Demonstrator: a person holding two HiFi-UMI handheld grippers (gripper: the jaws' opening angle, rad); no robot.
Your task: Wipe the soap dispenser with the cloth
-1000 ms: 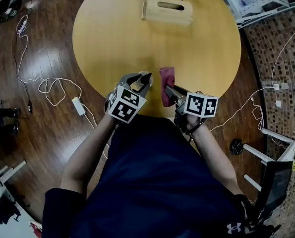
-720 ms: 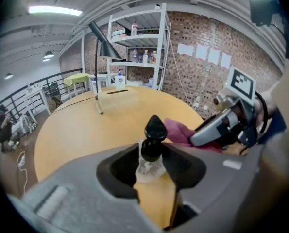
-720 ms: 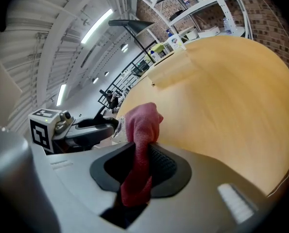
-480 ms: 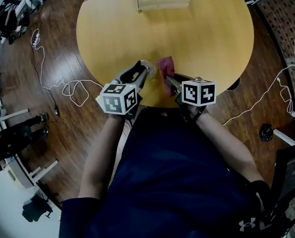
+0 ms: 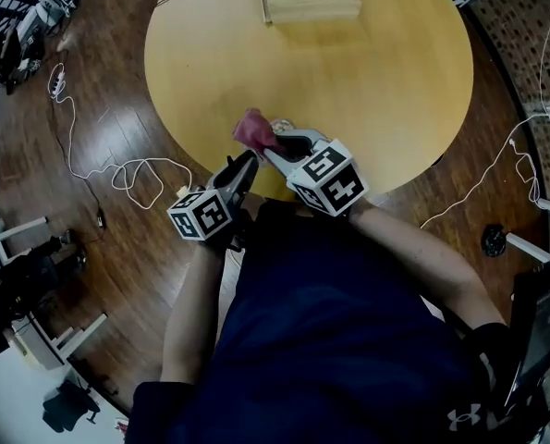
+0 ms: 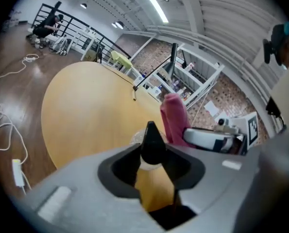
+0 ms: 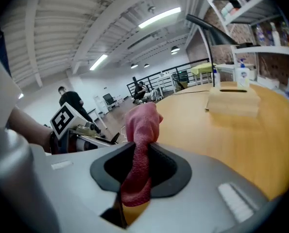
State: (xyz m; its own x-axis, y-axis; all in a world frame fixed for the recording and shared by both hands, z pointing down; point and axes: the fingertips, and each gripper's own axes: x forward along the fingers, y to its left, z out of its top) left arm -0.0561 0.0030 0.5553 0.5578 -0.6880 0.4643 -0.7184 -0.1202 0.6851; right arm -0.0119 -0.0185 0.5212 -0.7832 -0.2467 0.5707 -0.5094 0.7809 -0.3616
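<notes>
Having just tightened its jaws, my left gripper (image 5: 249, 163) pinches the soap dispenser (image 6: 151, 143) by its black top over the table (image 5: 367, 72) edge, so a hard swipe of the cloth (image 7: 143, 125) clamped in my right gripper (image 5: 273, 143) could twist it loose.

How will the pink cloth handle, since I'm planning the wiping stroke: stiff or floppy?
Probably floppy: the pink cloth bunches above the jaws of the right gripper and droops below. Its nubby weave should grip, not slide.
</notes>
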